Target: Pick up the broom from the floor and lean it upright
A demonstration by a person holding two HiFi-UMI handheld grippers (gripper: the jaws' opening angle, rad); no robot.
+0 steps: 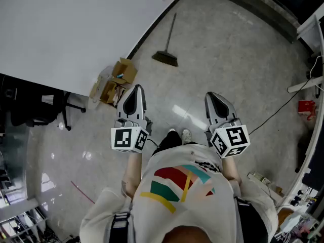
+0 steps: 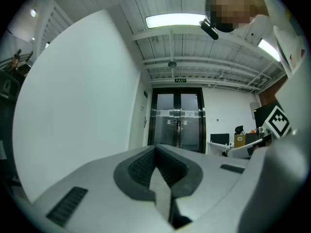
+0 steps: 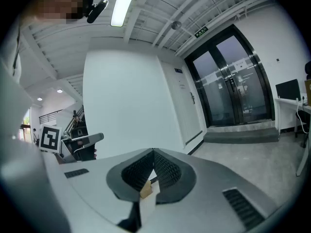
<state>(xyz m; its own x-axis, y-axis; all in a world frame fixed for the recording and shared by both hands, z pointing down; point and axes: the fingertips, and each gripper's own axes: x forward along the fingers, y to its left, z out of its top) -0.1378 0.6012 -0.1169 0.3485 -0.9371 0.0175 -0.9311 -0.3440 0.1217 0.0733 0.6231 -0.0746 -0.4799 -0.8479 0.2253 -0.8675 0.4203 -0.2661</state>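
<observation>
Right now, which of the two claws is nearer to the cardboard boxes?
The left claw, at the head view's left: its tip lies just beside the cardboard boxes, while the right claw sits farther off at that view's right.

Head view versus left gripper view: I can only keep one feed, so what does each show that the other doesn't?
Only the head view shows the dark-handled broom on the grey floor and the brown cardboard boxes. Only the left gripper view shows the dark glass double doors and the long ceiling light. Both show the shut left gripper and the plain white wall.
</observation>
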